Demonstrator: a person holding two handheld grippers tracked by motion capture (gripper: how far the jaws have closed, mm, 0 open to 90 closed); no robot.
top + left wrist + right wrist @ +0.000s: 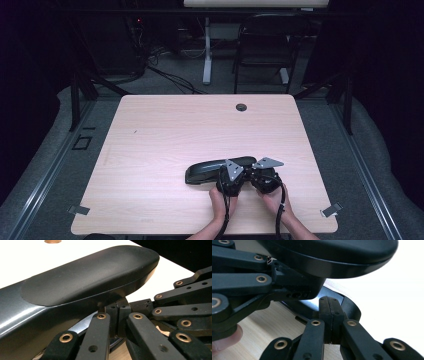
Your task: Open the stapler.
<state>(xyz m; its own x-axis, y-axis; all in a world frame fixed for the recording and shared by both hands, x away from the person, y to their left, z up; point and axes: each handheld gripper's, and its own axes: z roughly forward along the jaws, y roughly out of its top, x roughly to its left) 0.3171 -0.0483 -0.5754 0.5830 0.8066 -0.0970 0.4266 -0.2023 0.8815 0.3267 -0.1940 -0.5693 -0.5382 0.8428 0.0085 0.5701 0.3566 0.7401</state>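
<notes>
Nowhere readable writing on black case [215,169]; both grippers' fingers [117,315] clenched, empty.

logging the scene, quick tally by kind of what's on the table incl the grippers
black hinged case: 1
grippers: 2, left gripper and right gripper, both with jaws shut
cable grommet in the table: 1
total: 4
</notes>
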